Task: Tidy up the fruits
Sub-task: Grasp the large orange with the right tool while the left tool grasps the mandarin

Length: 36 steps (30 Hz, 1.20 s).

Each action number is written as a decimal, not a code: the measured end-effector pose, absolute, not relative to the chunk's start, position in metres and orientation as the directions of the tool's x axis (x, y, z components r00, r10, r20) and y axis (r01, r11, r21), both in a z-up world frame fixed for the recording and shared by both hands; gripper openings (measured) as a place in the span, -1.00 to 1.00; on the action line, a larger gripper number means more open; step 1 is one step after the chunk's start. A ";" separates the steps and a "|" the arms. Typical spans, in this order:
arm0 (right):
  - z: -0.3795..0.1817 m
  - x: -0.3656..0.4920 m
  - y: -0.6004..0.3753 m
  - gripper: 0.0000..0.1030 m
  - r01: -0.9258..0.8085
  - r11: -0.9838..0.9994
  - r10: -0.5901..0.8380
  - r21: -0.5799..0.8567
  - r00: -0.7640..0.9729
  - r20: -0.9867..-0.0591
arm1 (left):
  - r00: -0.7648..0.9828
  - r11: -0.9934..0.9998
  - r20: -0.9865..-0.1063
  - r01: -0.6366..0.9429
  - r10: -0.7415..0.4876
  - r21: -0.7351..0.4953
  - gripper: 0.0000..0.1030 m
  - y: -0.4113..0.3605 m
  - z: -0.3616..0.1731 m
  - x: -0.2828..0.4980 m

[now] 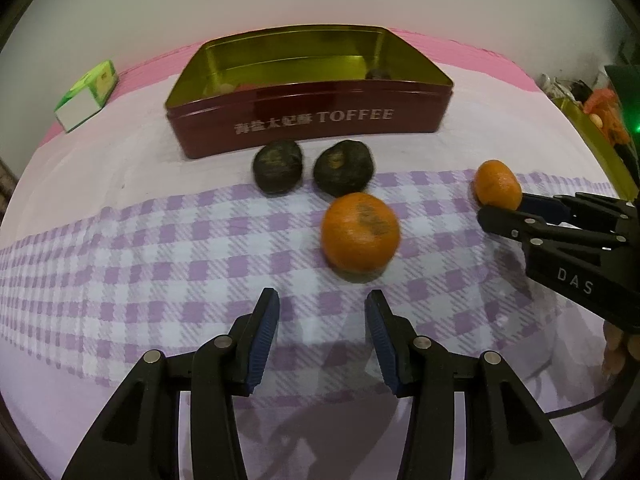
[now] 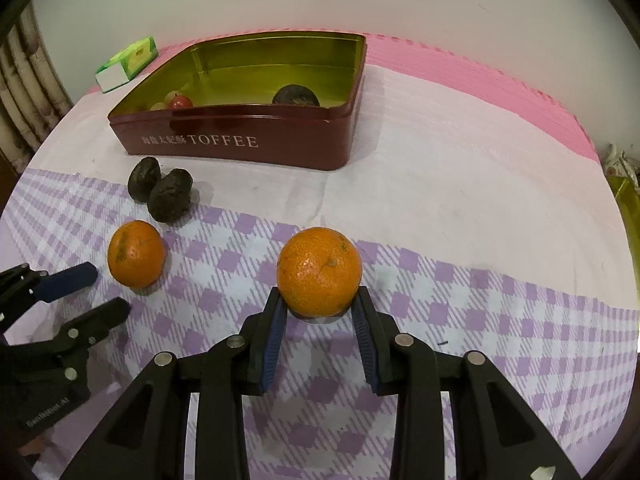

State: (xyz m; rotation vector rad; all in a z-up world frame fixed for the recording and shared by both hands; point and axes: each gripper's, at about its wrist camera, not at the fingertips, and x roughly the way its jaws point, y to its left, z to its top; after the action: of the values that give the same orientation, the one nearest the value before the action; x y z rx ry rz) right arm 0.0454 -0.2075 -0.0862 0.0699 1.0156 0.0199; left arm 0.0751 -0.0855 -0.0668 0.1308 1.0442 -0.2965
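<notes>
A dark red TOFFEE tin (image 1: pixel 308 128) (image 2: pixel 240 140) stands open on the cloth; it holds a dark fruit (image 2: pixel 296 97) and small red and pale fruits (image 2: pixel 179 101). Two dark fruits (image 1: pixel 278 166) (image 1: pixel 344 168) lie in front of it, also in the right wrist view (image 2: pixel 170 198). An orange (image 1: pixel 360 232) (image 2: pixel 136 254) lies ahead of my open, empty left gripper (image 1: pixel 323 308) (image 2: pixel 108 288). My right gripper (image 2: pixel 320 300) (image 1: pixel 504 204) is closed around a second orange (image 2: pixel 319 271) (image 1: pixel 498 182) that rests on the cloth.
A green and white carton (image 1: pixel 86 94) (image 2: pixel 126 62) lies at the back left. A gold tin lid (image 1: pixel 596 140) with items on it is at the far right. The checked purple cloth (image 1: pixel 160 248) covers the near table; pink mat behind.
</notes>
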 end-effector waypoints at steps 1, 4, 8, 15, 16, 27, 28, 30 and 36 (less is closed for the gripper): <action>-0.087 0.044 -0.208 -0.39 0.014 0.998 0.050 0.068 0.527 -0.849 | 0.467 0.952 -0.866 0.304 -0.180 -0.034 -0.09 -0.088 -0.067 0.073; -0.087 0.045 -0.209 -0.39 0.014 0.998 0.045 0.061 0.525 -0.850 | 0.463 0.952 -0.867 0.303 -0.185 -0.042 -0.08 -0.093 -0.068 0.074; -0.086 0.045 -0.208 -0.38 0.015 0.998 0.045 0.062 0.526 -0.850 | 0.463 0.952 -0.867 0.303 -0.186 -0.042 -0.05 -0.101 -0.069 0.075; -0.086 0.047 -0.207 -0.38 0.014 0.998 0.047 0.064 0.528 -0.848 | 0.471 0.954 -0.864 0.296 -0.181 -0.039 0.00 -0.115 -0.069 0.080; -0.086 0.047 -0.207 -0.38 0.013 0.998 0.047 0.063 0.528 -0.848 | 0.472 0.955 -0.863 0.293 -0.180 -0.039 0.00 -0.116 -0.069 0.081; -0.086 0.047 -0.206 -0.38 0.013 0.998 0.042 0.057 0.531 -0.846 | 0.491 0.965 -0.855 0.260 -0.166 -0.038 0.00 -0.119 -0.070 0.099; -0.086 0.047 -0.206 -0.38 0.012 0.998 0.041 0.056 0.531 -0.847 | 0.491 0.965 -0.855 0.257 -0.167 -0.041 0.00 -0.119 -0.070 0.101; -0.086 0.047 -0.206 -0.38 0.013 0.998 0.041 0.057 0.531 -0.846 | 0.492 0.967 -0.854 0.251 -0.167 -0.045 0.00 -0.119 -0.070 0.105; -0.086 0.047 -0.206 -0.38 0.012 0.998 0.041 0.056 0.532 -0.846 | 0.503 0.972 -0.851 0.234 -0.149 -0.032 0.00 -0.116 -0.071 0.111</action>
State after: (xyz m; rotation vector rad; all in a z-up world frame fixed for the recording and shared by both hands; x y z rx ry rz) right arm 0.0469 -0.2058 -0.0861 0.0570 1.0101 0.0171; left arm 0.1107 -0.1157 -0.0713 0.0912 1.0177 -0.2318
